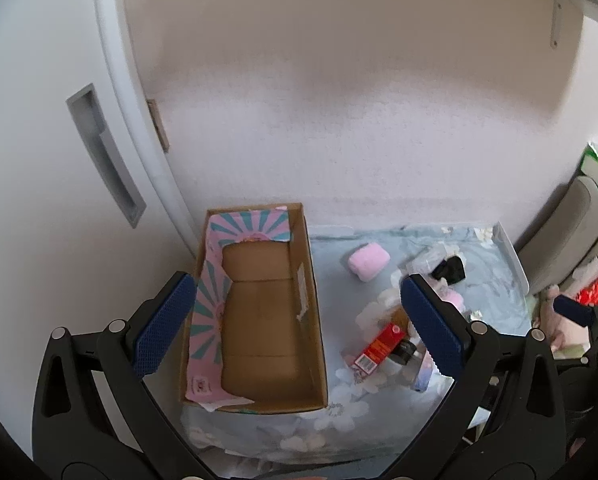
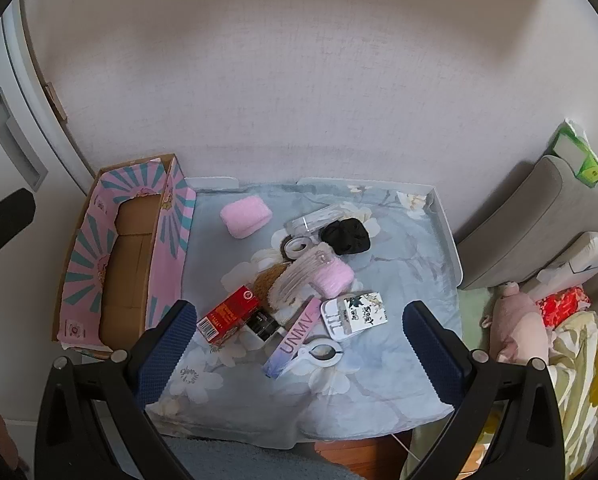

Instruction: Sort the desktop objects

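Both claws, left claw (image 1: 295,328) and right claw (image 2: 299,356), hang released and empty above a cloth-covered worktop (image 2: 399,384). An empty box (image 2: 127,264) sits at its left edge. A loose pile lies mid-worktop: a stiff, light red carton (image 2: 229,316), best pinched across its narrow sides; a soft pink pad (image 2: 245,216) near the far edge, which would squash; and limp black fabric (image 2: 347,236).

Each tool (image 1: 297,322) has black arms, silver screws, textured blue pads (image 2: 161,354).
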Demonstrator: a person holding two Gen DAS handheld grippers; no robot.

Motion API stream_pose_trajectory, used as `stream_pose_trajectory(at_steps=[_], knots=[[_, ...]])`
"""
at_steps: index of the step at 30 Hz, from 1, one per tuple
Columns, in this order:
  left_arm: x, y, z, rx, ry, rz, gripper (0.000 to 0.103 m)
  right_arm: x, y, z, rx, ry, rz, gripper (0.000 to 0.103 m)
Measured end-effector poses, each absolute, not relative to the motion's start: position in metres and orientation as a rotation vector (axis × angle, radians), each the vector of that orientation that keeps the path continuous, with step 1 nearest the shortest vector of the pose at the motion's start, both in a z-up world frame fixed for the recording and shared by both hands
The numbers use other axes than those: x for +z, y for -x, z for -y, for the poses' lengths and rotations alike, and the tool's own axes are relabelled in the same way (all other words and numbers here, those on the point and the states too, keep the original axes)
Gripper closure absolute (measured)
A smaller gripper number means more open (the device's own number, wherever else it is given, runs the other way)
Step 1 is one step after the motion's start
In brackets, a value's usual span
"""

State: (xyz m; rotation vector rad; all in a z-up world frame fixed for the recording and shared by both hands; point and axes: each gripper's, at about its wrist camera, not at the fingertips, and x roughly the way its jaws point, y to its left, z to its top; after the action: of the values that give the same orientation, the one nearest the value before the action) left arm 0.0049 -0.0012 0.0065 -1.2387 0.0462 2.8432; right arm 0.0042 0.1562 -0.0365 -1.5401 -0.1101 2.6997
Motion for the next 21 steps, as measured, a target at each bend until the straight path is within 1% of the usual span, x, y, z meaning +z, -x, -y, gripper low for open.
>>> stream_pose_trajectory(at_steps=[4,11,21], knots=[[0.004,-0.003,0.002,2.826,1.270,-0.053,0.001,-0.035,-0.002,-0.158,2.697,1.541,0.092,0.001],[0.004,-0.009,-0.003,2.879,1.274,-0.159,0.001,-0.030,-0.006,-0.157,2.714,1.472,0.125,0.001],[0.005,-0.017,-0.003,2.837,1.277,-0.124,0.001,-0.030,-0.009,-0.157,2.705,1.469,0.143,0.001]])
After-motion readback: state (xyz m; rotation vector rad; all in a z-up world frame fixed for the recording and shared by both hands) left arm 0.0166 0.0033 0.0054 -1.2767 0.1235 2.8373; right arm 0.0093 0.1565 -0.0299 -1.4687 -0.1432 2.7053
